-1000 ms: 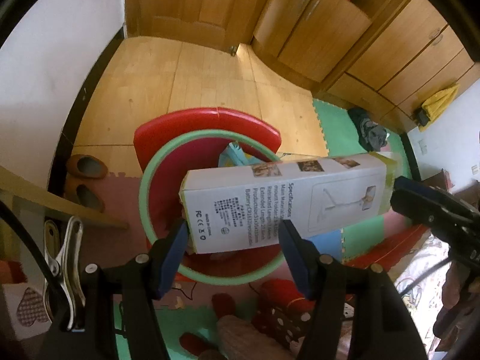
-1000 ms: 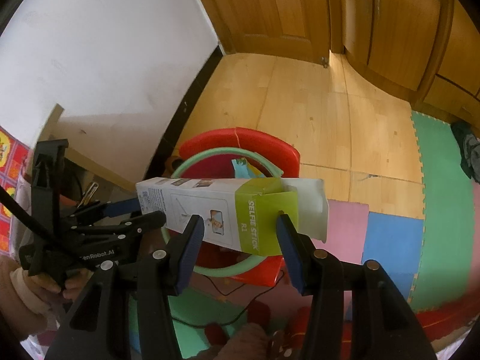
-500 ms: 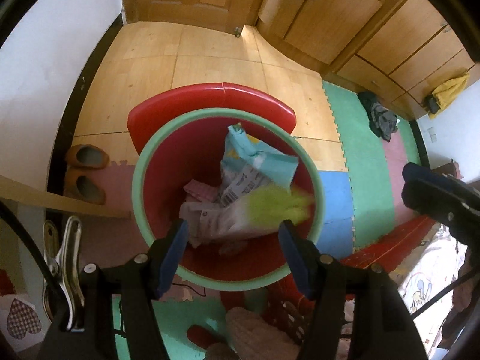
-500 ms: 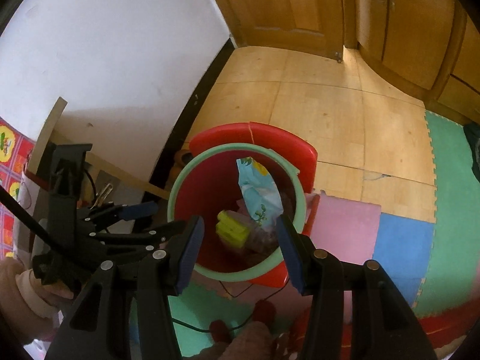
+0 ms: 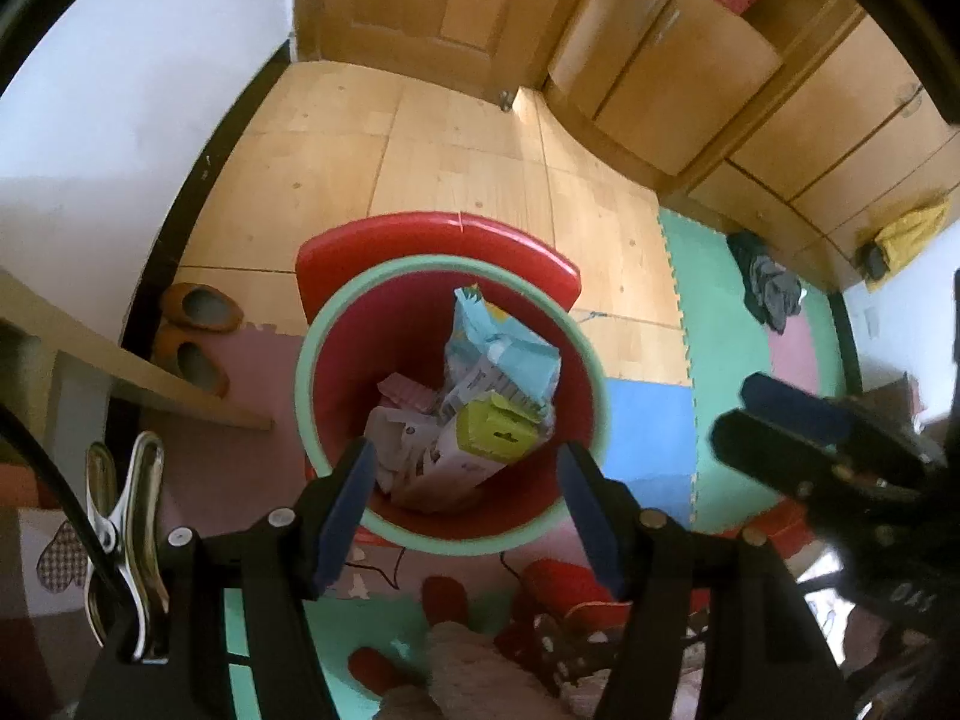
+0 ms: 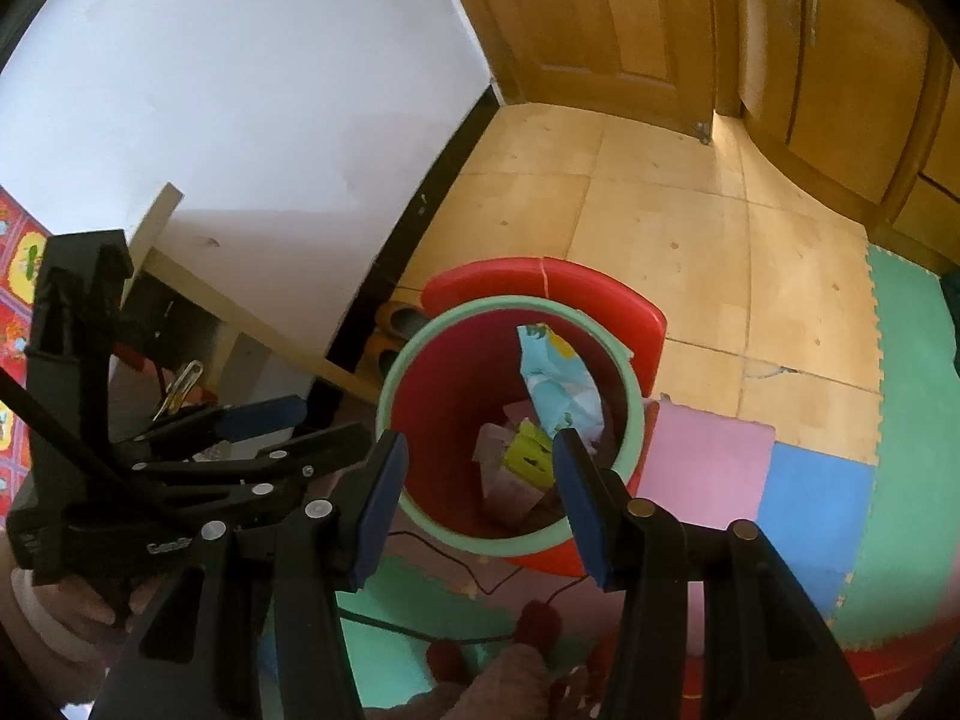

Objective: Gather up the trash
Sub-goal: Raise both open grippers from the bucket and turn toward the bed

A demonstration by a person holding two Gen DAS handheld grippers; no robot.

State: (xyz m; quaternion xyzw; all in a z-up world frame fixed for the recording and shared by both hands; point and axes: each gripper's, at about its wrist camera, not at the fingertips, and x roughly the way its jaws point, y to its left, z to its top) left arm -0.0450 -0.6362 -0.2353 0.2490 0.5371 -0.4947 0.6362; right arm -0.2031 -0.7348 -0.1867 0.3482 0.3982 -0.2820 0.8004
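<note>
Both grippers, left (image 5: 465, 501) and right (image 6: 477, 489), gape empty above the bin (image 5: 312, 420); box (image 5: 456, 456) lies inside with wrappers, that piece done.

The left wrist view looks steeply down from above along its fingers (image 5: 345, 498), with the red bin (image 5: 336, 372) at frame centre, fairly near; the right wrist view also tilts down from above, the same bin (image 6: 438, 396) centre, a little further off; both share the bin, the wooden floor (image 5: 336, 168), the door (image 6: 606, 18) at top and the foam mats (image 6: 810, 492); each view catches the other gripper at its edge
</note>
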